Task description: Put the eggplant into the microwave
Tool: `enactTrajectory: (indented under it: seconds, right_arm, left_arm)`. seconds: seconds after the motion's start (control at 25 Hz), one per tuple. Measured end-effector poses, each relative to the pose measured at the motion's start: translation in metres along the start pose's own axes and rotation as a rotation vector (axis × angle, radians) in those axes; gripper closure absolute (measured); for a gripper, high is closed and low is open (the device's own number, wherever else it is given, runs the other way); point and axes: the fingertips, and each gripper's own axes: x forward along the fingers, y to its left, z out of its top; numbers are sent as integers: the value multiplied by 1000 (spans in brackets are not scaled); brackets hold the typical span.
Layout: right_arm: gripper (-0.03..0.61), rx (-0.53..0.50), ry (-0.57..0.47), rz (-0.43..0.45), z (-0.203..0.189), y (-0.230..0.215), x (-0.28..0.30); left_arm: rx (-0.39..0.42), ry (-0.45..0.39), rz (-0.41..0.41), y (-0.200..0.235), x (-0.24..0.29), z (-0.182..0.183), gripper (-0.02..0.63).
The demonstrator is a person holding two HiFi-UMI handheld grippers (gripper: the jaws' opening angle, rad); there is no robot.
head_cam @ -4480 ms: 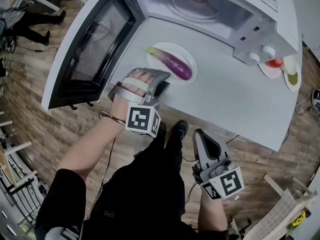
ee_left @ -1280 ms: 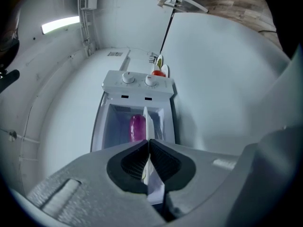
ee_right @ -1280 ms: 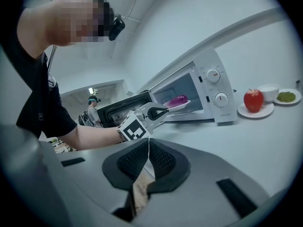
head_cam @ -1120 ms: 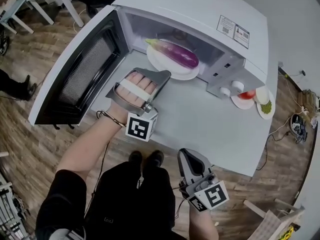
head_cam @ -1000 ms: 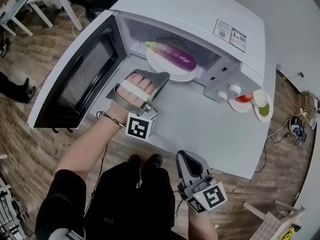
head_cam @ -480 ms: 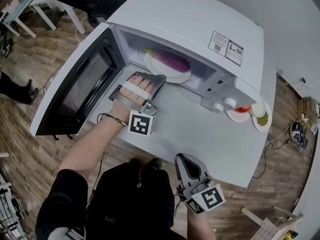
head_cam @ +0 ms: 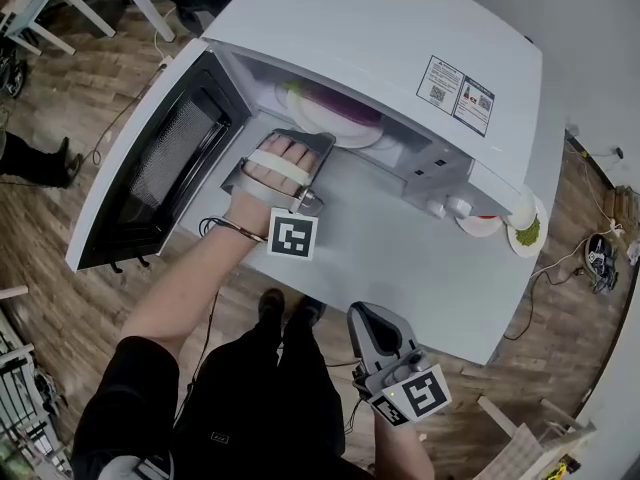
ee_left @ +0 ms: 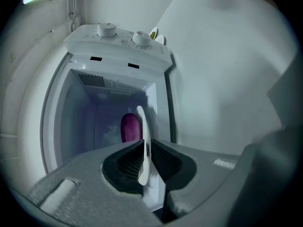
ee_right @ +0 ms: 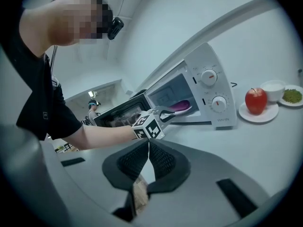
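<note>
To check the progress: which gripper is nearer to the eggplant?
Left. The left gripper holds the rim of the plate that carries the eggplant inside the microwave. The right gripper is off the table, far away.

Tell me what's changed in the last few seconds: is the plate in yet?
Mostly in. The left gripper, shut on the plate by its rim, has carried plate and eggplant off the table and into the microwave cavity; it hasn't let go. The right gripper stayed low, shut and empty; the door stayed open.
</note>
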Motion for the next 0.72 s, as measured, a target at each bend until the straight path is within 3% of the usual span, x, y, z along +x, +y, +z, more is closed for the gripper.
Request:
enactTrajectory:
  seconds: [0.24, 0.72]
  right_arm:
    - [561, 19, 4, 19, -3, -2, 1]
    - [561, 43, -24, 29, 0, -11, -8]
  left_arm:
    - [-15, 13, -29, -5, -9, -5, 549]
    - [23, 66, -74, 12, 12, -11, 589]
